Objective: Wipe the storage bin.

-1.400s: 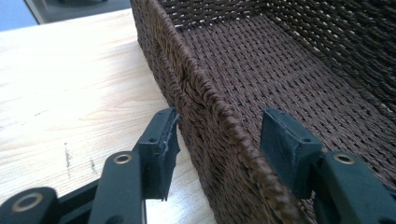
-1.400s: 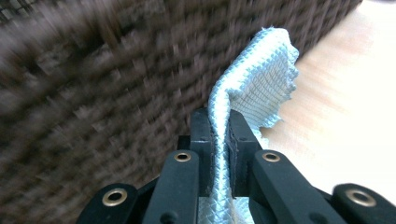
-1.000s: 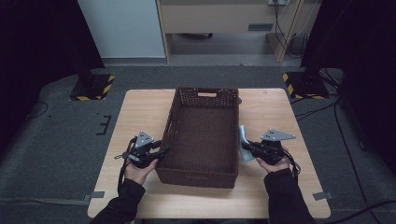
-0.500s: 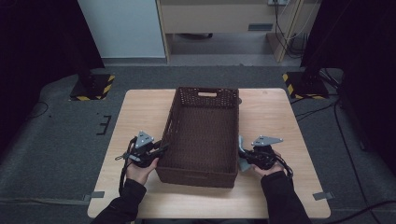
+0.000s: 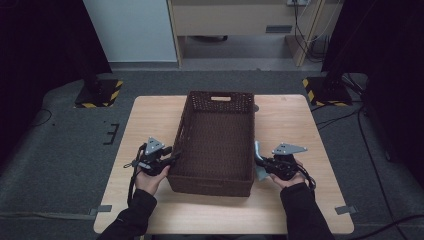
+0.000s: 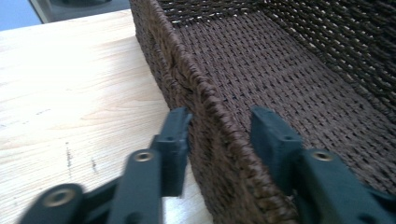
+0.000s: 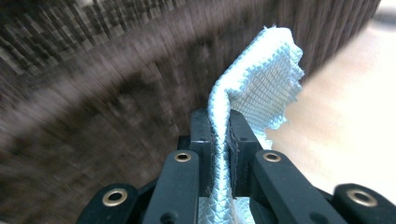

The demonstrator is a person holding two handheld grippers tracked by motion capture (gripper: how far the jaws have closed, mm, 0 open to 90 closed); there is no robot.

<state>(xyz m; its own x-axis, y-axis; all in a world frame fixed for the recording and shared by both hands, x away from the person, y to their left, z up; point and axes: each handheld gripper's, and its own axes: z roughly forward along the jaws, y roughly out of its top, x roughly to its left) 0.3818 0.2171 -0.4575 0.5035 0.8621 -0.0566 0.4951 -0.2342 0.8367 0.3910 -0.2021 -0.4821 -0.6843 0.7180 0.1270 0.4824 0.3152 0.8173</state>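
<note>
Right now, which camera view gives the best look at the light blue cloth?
The right gripper view: the light blue cloth is close up, its mesh weave clear, pinched between the right gripper's fingers. The high view shows it as a small pale strip beside the basket's right wall.

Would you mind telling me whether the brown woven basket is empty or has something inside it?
Empty. The high view shows the basket's bare woven floor; the light blue cloth is outside, pinched in the right gripper.

Two hand-held grippers, dark sleeves

Left gripper [image 5: 172,156] and right gripper [image 5: 257,162] are black, each topped by a grey three-cornered plate; black jaws carry brass-ringed screw holes; dark cable trails from each; both sleeves [image 5: 131,220] black
</note>
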